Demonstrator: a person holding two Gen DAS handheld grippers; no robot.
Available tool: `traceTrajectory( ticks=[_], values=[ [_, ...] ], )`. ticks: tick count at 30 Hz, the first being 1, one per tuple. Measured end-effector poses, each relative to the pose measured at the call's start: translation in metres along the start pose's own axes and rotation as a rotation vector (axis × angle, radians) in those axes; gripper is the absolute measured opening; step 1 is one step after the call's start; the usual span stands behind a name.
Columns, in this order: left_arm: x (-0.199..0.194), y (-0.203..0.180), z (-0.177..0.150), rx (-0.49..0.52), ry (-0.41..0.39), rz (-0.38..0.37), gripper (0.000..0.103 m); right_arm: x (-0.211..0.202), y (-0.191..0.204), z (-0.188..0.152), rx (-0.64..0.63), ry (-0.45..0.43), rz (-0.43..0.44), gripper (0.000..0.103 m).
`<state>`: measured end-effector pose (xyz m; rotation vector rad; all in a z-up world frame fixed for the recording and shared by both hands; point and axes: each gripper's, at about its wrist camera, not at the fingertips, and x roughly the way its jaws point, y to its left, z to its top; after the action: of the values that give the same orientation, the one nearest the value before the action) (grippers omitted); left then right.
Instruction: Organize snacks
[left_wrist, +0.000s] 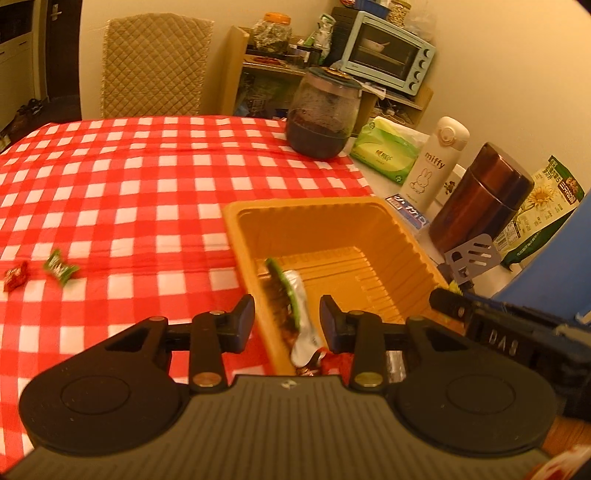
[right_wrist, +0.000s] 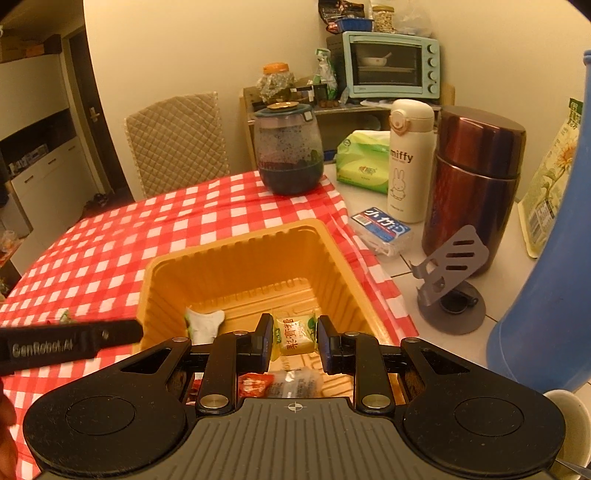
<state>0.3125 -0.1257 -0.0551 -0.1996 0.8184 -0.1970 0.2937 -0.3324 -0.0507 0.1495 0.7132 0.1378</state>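
In the left wrist view, the left gripper (left_wrist: 287, 317) hangs over the near-left corner of the orange tray (left_wrist: 236, 212), its jaws spread wide. Between them, touching neither finger as far as can be told, a green-and-silver snack packet (left_wrist: 291, 310) appears blurred, standing on edge and leaning over the tray's left wall. More wrappers, red and silver, show just under the gripper body inside the tray, too hidden to count. Out on the red checkered tablecloth (left_wrist: 129, 184), well to the left of the jaws, lie a green candy (left_wrist: 59, 267) and a red candy (left_wrist: 15, 276), close beside each other. The right gripper's dark finger (left_wrist: 452, 301) enters from the right edge by the tray's far-right rim.

In the right wrist view, the right gripper (right_wrist: 293, 338) is poised above the tray's (right_wrist: 229, 240) near side. Its jaws stand partly apart with a yellow-green snack packet (right_wrist: 293, 338) between them; the left finger seems to touch it, but a firm grip cannot be told. On the tray floor lie a white wrapper (right_wrist: 203, 325) at the left, and a red packet (right_wrist: 253, 384) and a clear packet (right_wrist: 297, 382) beneath the jaws. The left gripper's finger (right_wrist: 74, 341) reaches in from the left, at the tray's left rim. Beside the tray stand a dark jar (right_wrist: 288, 155), a white miffy bottle (right_wrist: 408, 158) and a brown flask (right_wrist: 474, 184).
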Motion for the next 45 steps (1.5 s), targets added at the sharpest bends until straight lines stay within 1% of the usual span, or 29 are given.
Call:
traceTrajectory(
  ticks=[4,5,6,7,8,9,12,15,20,28,32,37,45],
  values=[
    [-0.01,0.007,-0.007,-0.013,-0.008,0.011,0.035,0.001,0.004,0.003,0.013,-0.007,0.032,0.026],
    [-0.012,0.008,-0.008,-0.015,-0.008,0.014,0.037,0.001,0.004,0.004,0.023,-0.01,0.049,0.026],
    [-0.014,0.009,-0.01,-0.018,-0.008,0.017,0.039,0.001,0.003,0.005,0.036,-0.013,0.067,0.029],
    [-0.016,0.01,-0.011,-0.02,-0.01,0.019,0.045,0.001,0.003,0.006,0.051,-0.016,0.079,0.044],
    [-0.018,0.011,-0.013,-0.02,-0.011,0.023,0.049,0.0,0.001,0.006,0.068,-0.023,0.08,0.052],
    [-0.021,0.012,-0.015,-0.016,-0.012,0.026,0.05,-0.002,0.0,0.006,0.084,-0.033,0.08,0.06],
    [-0.031,0.014,-0.021,-0.014,-0.018,0.036,0.053,-0.009,-0.003,0.007,0.105,-0.041,0.08,0.06],
    [-0.044,0.018,-0.027,-0.015,-0.028,0.049,0.058,-0.02,-0.005,0.004,0.11,-0.039,0.057,0.06],
    [-0.07,0.021,-0.038,0.009,-0.044,0.066,0.067,-0.042,-0.008,-0.007,0.155,-0.016,0.023,0.06],
    [-0.115,0.024,-0.056,0.032,-0.067,0.081,0.078,-0.087,0.012,-0.033,0.154,-0.011,0.033,0.06],
    [-0.138,0.027,-0.065,0.037,-0.082,0.088,0.082,-0.106,0.027,-0.043,0.147,-0.007,0.041,0.06],
    [-0.163,0.041,-0.075,0.025,-0.097,0.108,0.085,-0.127,0.048,-0.054,0.126,-0.009,0.062,0.061],
    [-0.195,0.063,-0.088,0.013,-0.109,0.144,0.086,-0.144,0.081,-0.067,0.082,-0.003,0.097,0.063]
  ],
)
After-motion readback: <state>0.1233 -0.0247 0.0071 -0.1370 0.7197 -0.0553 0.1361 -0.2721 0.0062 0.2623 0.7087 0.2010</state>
